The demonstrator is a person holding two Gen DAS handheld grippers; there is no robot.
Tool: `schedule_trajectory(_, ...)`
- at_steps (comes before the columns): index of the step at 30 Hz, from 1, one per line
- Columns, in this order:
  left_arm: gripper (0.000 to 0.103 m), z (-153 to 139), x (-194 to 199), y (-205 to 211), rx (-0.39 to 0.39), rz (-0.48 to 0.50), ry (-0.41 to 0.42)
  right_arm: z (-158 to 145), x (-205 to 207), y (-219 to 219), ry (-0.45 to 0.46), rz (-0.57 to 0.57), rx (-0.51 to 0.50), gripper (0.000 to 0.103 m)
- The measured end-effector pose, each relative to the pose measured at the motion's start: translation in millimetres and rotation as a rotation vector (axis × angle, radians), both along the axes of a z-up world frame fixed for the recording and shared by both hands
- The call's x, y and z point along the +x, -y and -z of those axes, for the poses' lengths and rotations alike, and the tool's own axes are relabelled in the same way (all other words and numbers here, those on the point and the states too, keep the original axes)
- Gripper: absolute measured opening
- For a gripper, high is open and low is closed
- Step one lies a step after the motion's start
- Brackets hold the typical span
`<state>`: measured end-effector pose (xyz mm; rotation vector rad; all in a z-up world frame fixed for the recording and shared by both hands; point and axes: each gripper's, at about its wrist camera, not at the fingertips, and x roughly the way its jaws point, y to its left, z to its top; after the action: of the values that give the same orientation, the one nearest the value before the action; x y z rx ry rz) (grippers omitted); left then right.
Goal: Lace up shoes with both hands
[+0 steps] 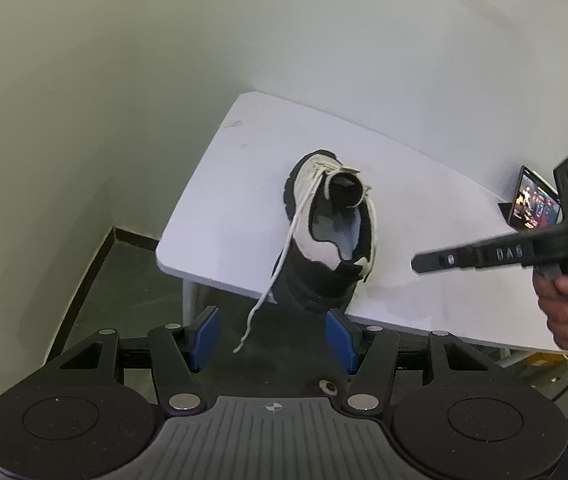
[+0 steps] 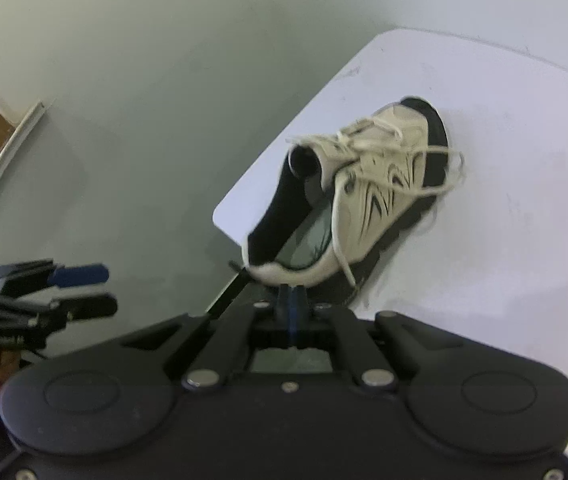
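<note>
A cream-and-black shoe lies on the white tabletop – the left tool gapes wide and empty, the right tool is pinched closed on nothing.

The phone beside the shoe is partly hidden behind the blurred right gripper; its screen is too small to read. The hand holding that gripper is cut off at the frame edge.

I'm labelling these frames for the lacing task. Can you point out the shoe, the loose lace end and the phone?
shoe point(image 2: 368, 184): right wrist view, cream side panel.
loose lace end point(image 1: 261, 308): left wrist view, strand hanging past the table edge.
phone point(image 1: 534, 200): left wrist view, lit screen.
</note>
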<state>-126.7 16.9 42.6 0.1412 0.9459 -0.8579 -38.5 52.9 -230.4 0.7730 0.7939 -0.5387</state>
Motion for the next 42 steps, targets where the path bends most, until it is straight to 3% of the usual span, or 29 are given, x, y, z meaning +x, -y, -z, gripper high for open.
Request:
schedule_trajectory(5,0.054,-2.3,1.5,7.1,0.007,0.023,0.005,-2.3,-8.7,3.4,0.021,0.079,-0.016,0.037)
schedule_trajectory(8,0.057,-5.3,1.6,8.5,0.010,0.028,0.013,0.2,-15.7,18.1,0.076,0.165,0.012,0.038)
schedule_trajectory(12,0.058,-7.8,3.1,3.5,0.007,0.012,0.019,7.7,-19.0,41.2,0.147,0.243,0.082,0.038)
schedule_trajectory(18,0.058,-4.3,7.7,-10.2,0.011,-0.028,-0.005,19.8,15.3,64.2,0.091,0.168,0.061,0.035)
schedule_trajectory(19,0.058,-3.4,8.7,-13.5,0.009,-0.036,-0.010,23.5,19.9,66.7,0.083,0.158,0.067,0.025)
schedule_trajectory(20,0.058,-3.0,9.5,-16.0,0.005,-0.044,-0.015,28.3,25.5,69.8,0.071,0.147,0.078,0.005)
schedule_trajectory(21,0.058,-2.7,10.3,-18.6,0.000,-0.052,-0.020,30.4,27.5,70.8,0.063,0.142,0.086,0.000)
schedule_trajectory(30,0.058,6.6,11.6,-30.0,-0.012,-0.084,-0.058,30.3,16.7,39.9,0.066,0.067,0.063,0.000)
schedule_trajectory(36,0.058,10.3,9.7,-21.1,0.009,-0.032,-0.062,39.6,10.2,6.1,0.048,-0.011,0.076,0.000)
schedule_trajectory(42,0.058,10.8,8.8,-12.0,0.017,0.002,-0.060,64.5,26.6,-41.8,-0.035,-0.184,0.073,0.000)
